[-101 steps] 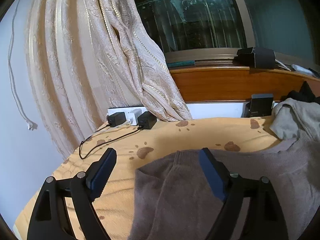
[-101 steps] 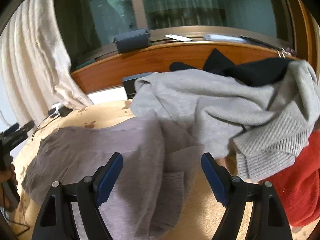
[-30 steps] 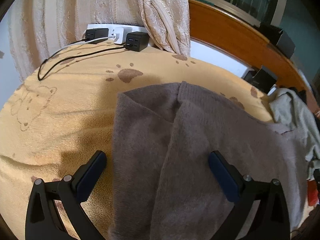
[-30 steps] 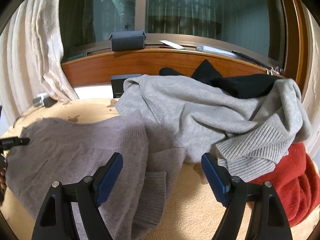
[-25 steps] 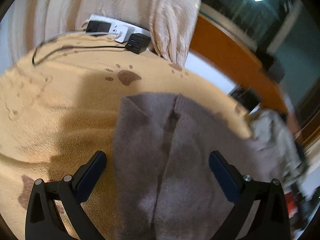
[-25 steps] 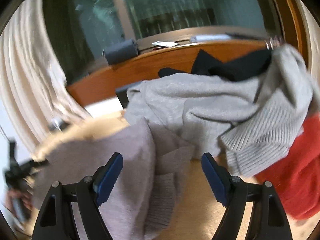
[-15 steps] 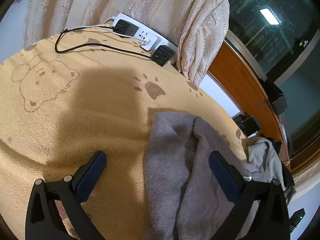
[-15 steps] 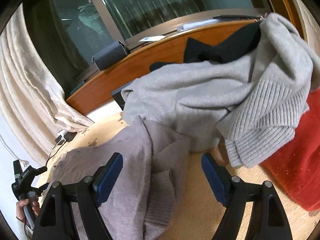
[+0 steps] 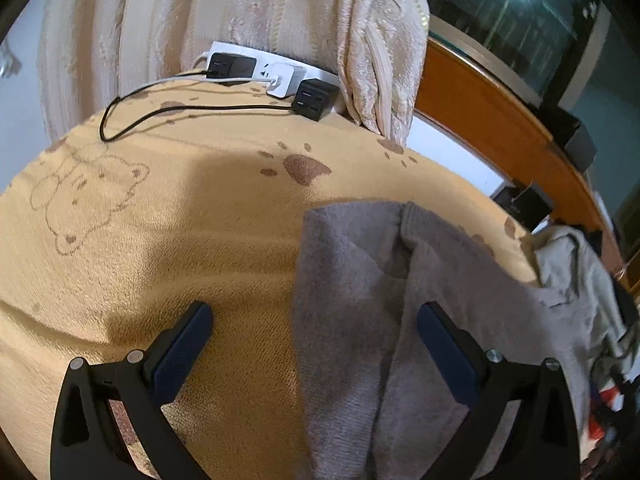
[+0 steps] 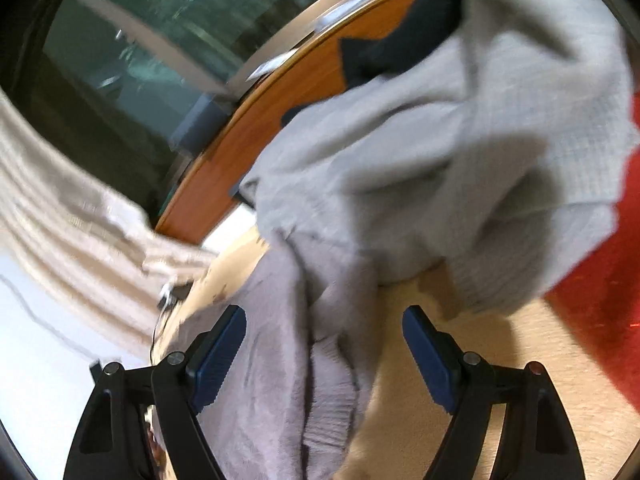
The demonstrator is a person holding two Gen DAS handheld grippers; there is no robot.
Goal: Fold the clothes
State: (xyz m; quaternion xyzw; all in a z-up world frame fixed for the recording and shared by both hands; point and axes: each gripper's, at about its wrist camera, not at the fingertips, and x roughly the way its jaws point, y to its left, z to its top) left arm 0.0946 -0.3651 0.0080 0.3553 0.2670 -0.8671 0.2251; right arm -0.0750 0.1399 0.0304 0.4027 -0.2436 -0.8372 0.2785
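Note:
A brownish-grey knit sweater [image 9: 360, 320] lies partly folded on a yellow bear-print blanket [image 9: 160, 216]. My left gripper [image 9: 314, 344] is open and empty, held above the sweater's left edge. In the right wrist view the same sweater [image 10: 276, 340] runs down between the fingers, a ribbed cuff [image 10: 328, 412] at its lower end. My right gripper [image 10: 324, 340] is open and empty over it. This view is tilted and blurred.
A light grey sweater [image 10: 440, 160] is heaped at the right, with a black garment [image 10: 392, 44] behind it and a red one [image 10: 600, 280] beside it. A power strip with chargers and cables [image 9: 272, 76] lies under the curtain [image 9: 280, 20]. A wooden ledge [image 9: 492, 120] runs behind.
The left view has swung so that the sweater's left edge lies between the fingers. The right gripper has tilted sharply and moved closer to the sweaters. Both stay open.

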